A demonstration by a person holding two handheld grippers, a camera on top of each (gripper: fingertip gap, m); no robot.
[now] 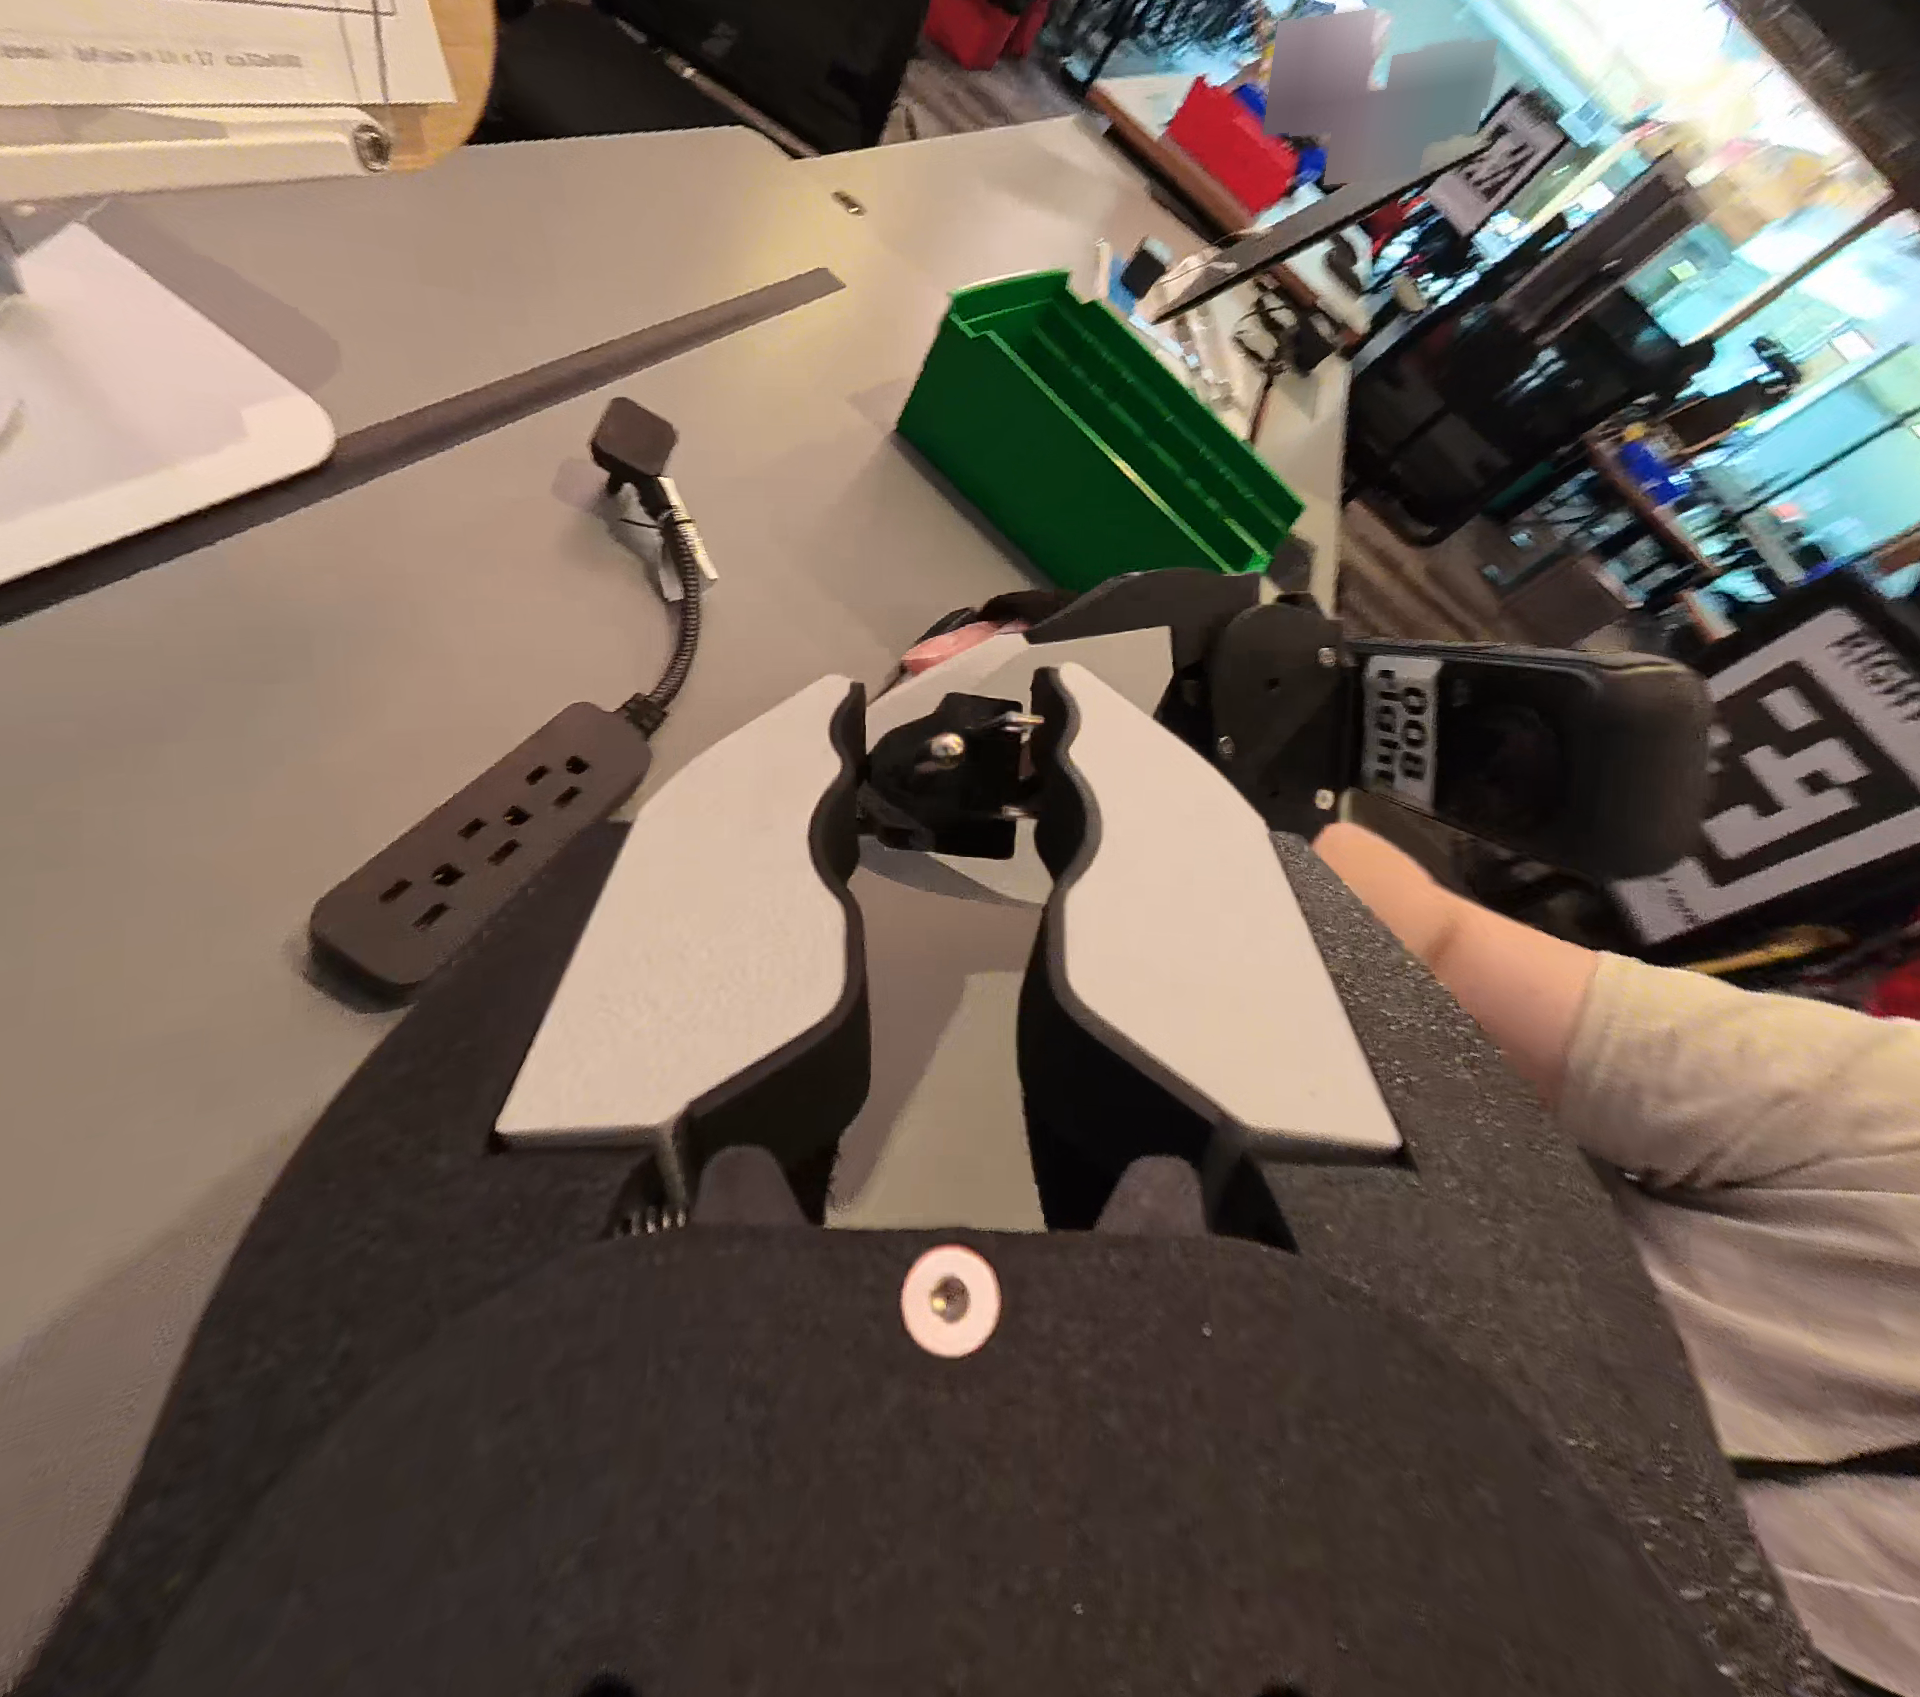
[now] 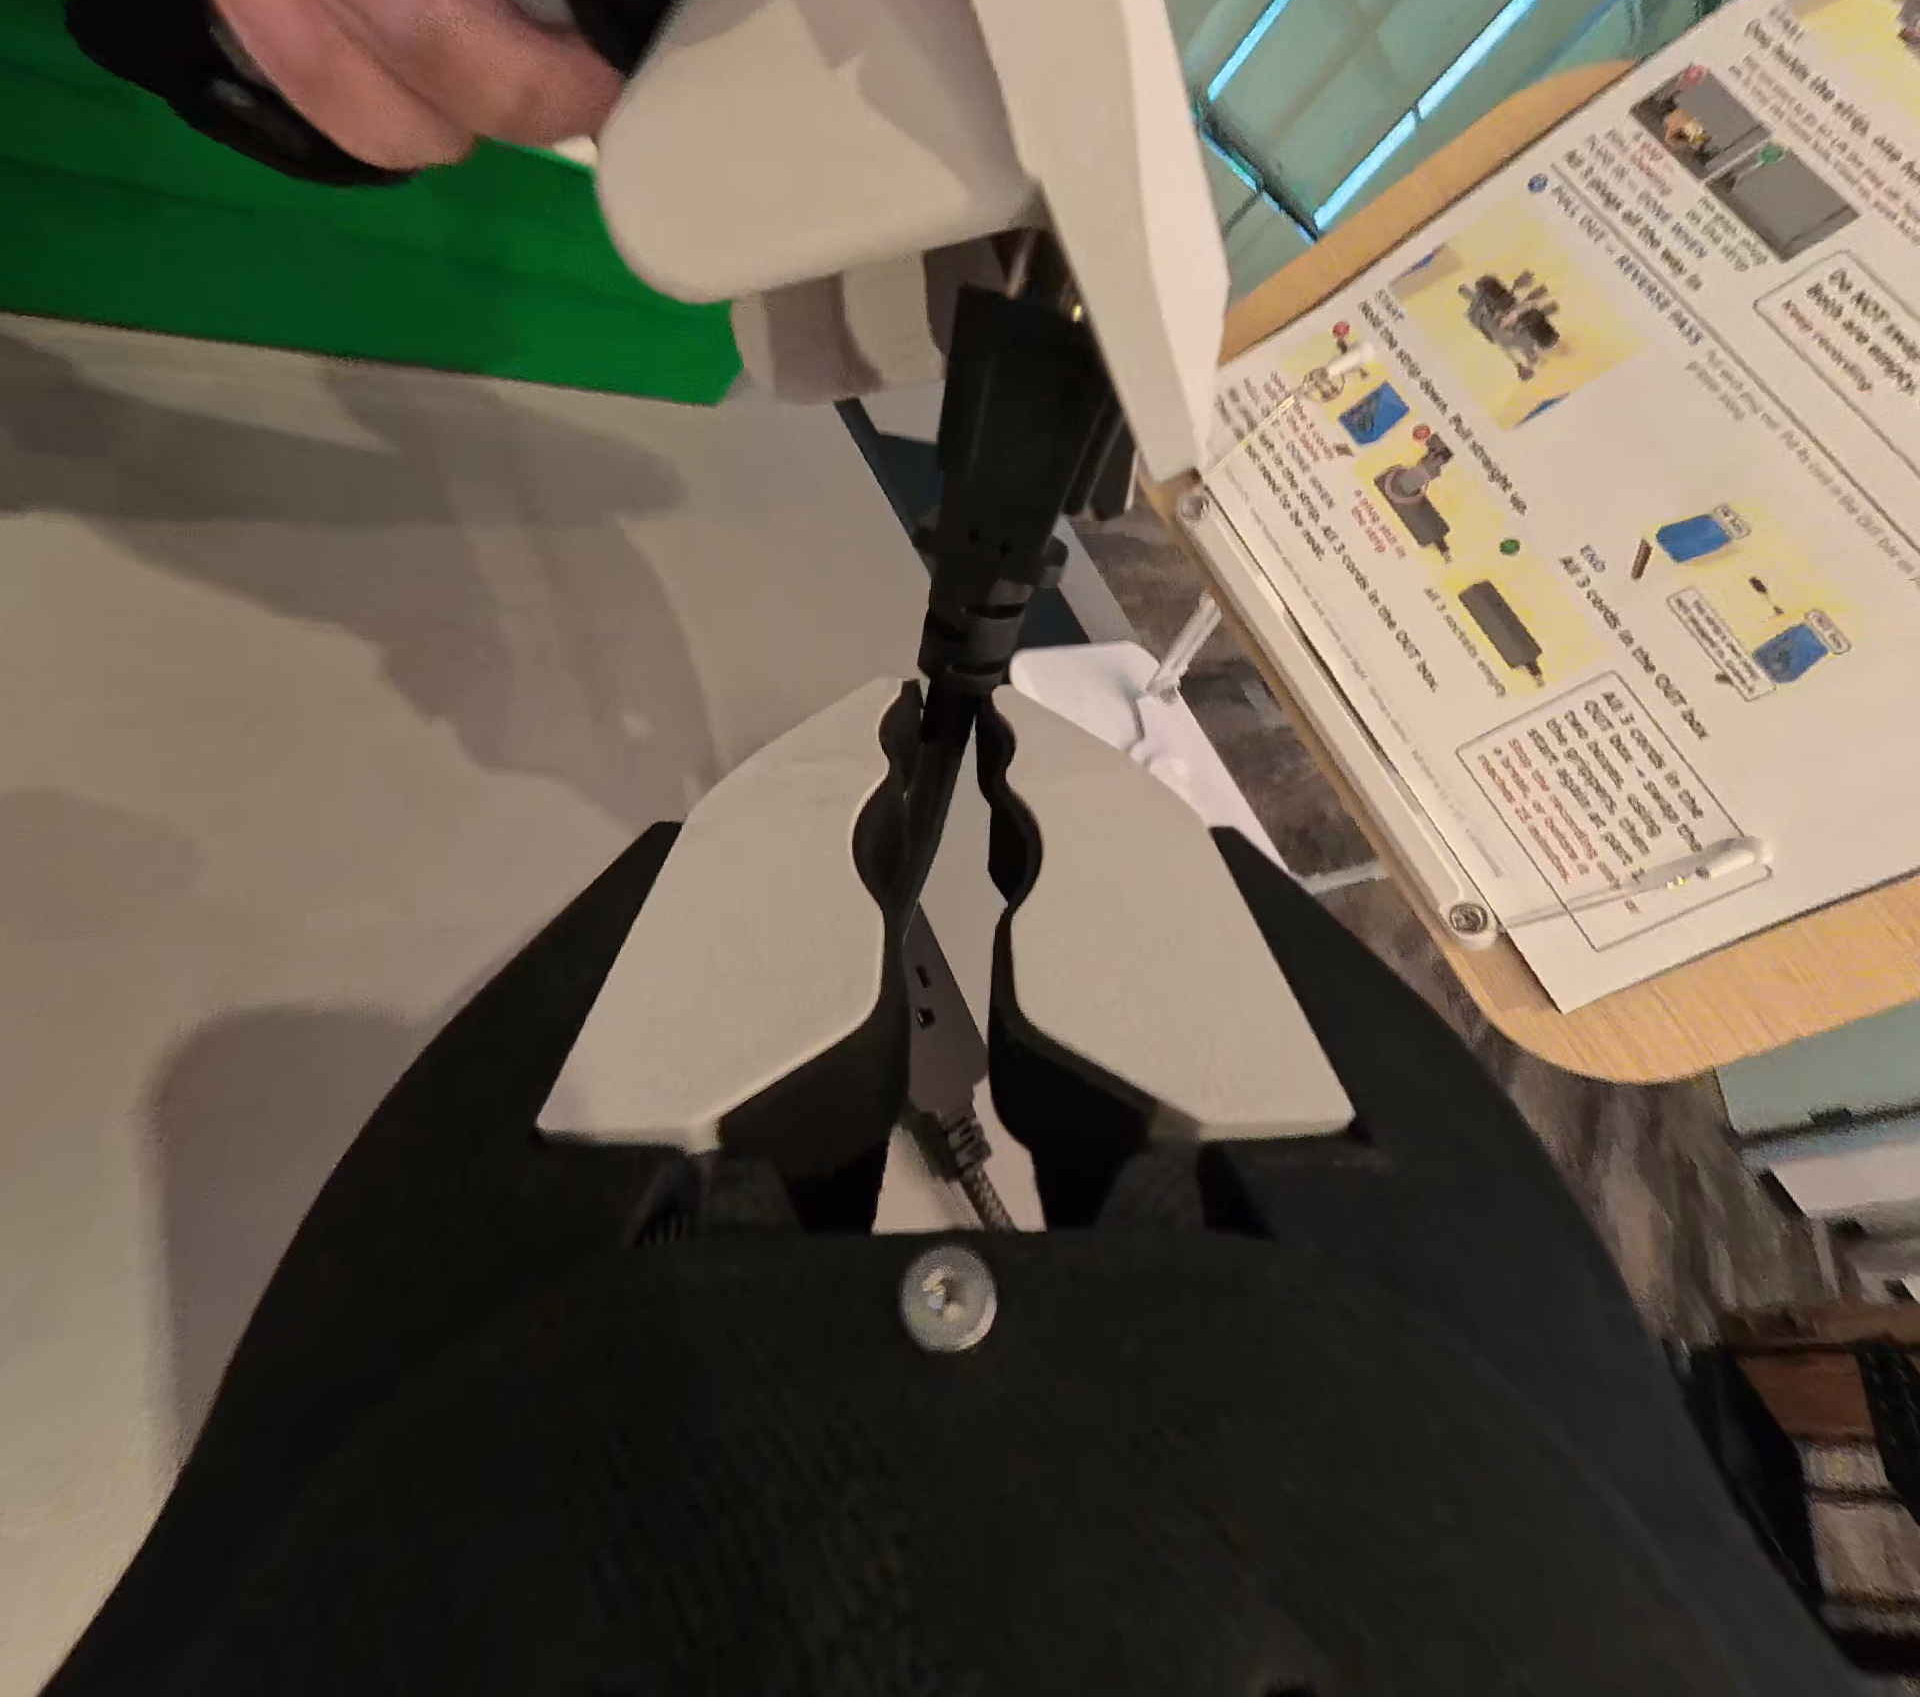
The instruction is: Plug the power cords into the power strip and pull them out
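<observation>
My left gripper is shut on a black plug, held above the table with its metal prongs bare. My right gripper is shut on the black power cord just behind that plug. In the right wrist view the plug sits between the white fingers of the left gripper. The right gripper reaches in from the right in the left wrist view. A black power strip lies flat on the grey table, left of both grippers, with every visible socket empty.
The strip's own braided lead ends in a black plug lying on the table. A green box stands behind the grippers. An instruction sheet on a wooden board stands at the table's side. A white stand base is far left.
</observation>
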